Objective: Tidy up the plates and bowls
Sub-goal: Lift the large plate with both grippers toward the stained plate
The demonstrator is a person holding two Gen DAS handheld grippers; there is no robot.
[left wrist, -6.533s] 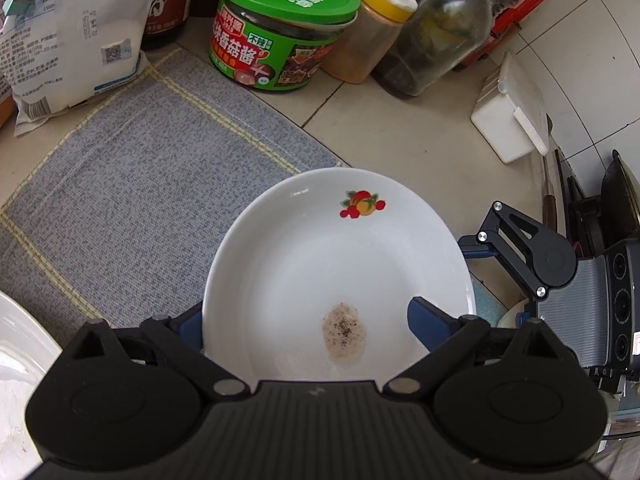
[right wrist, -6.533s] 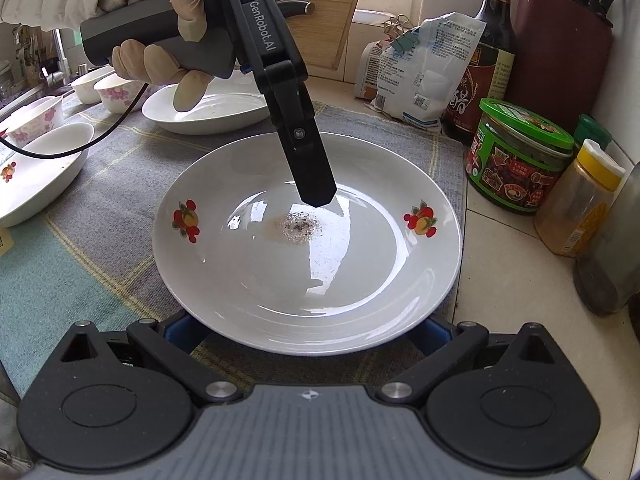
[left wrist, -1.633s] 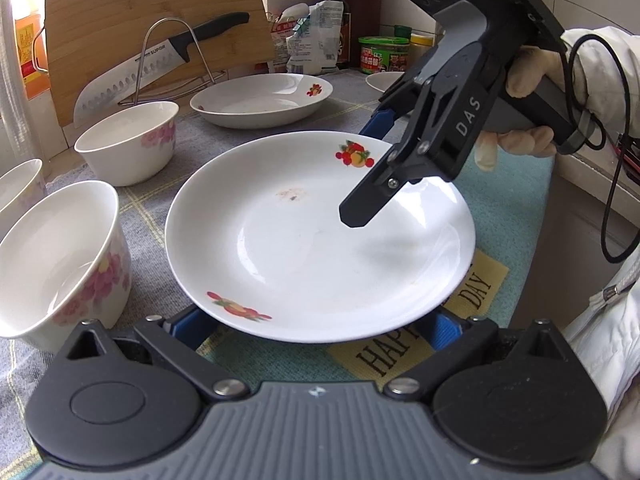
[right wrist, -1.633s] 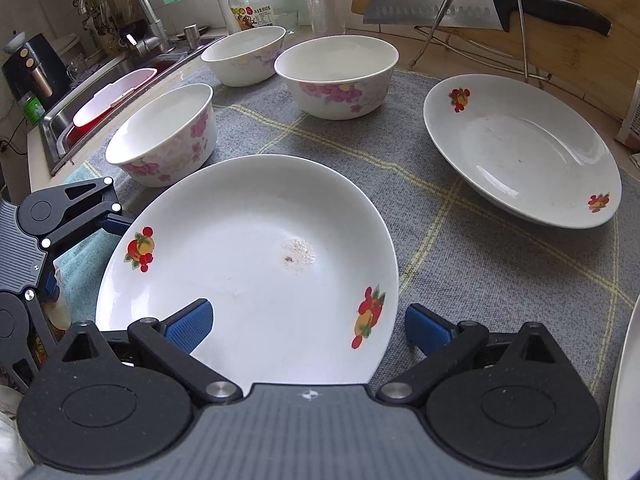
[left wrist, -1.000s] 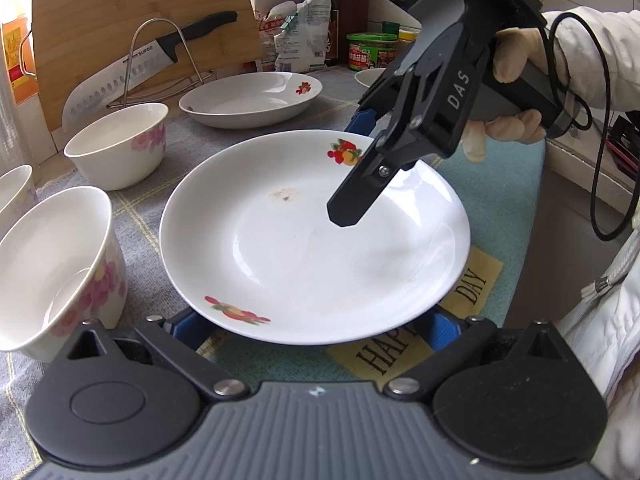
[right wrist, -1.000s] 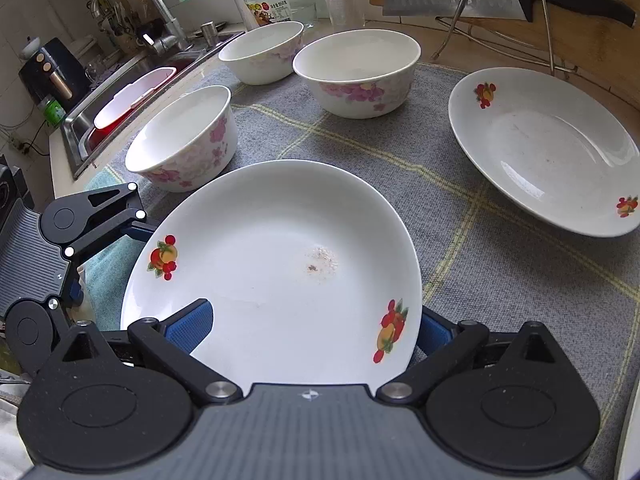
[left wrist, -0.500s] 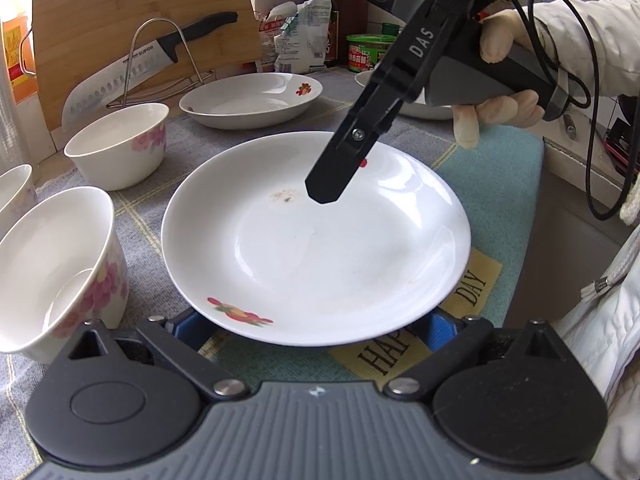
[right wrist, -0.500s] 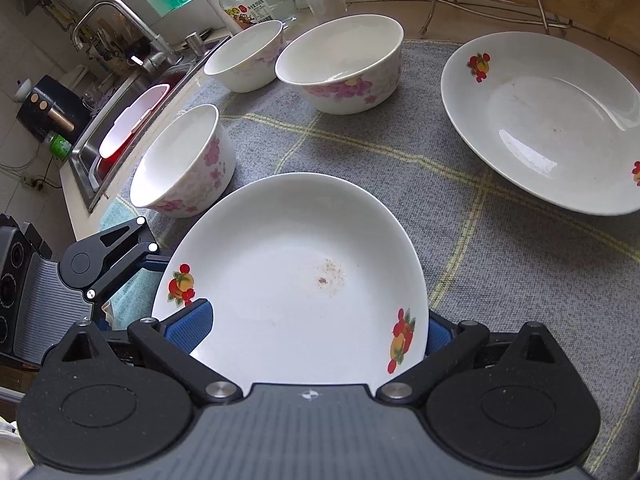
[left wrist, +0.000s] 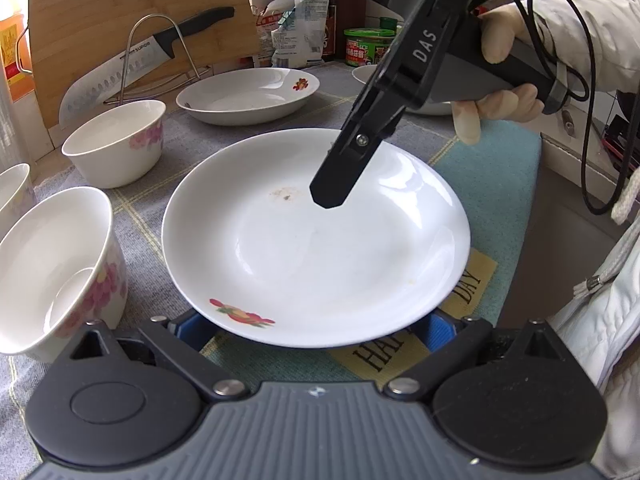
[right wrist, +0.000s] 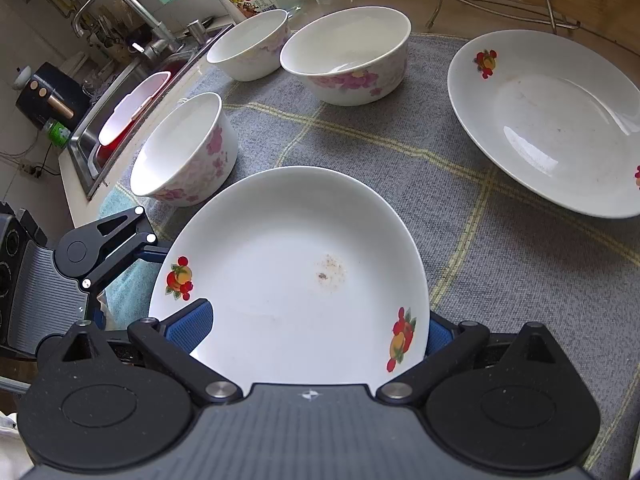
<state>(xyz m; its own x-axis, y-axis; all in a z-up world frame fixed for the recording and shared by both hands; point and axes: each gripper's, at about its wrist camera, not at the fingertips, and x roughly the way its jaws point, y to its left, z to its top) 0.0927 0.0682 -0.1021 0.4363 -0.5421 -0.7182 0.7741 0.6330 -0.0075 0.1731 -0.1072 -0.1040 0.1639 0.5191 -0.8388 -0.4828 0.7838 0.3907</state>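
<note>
Right tongs (right wrist: 316,332) tipped further over plate (left wrist: 316,248), jaws round its near rim, grip unclear | left tongs (left wrist: 316,330) wide open, plate on mat | reads: "DAS", "SUPOR" knife (left wrist: 136,60), "DAY"

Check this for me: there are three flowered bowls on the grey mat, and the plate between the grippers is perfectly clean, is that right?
Not quite. The plate between the grippers is not clean: it has a small brownish speckled stain near its middle, seen in the right wrist view and again in the left wrist view. The rest holds: three flowered bowls stand on the grey mat.
</note>
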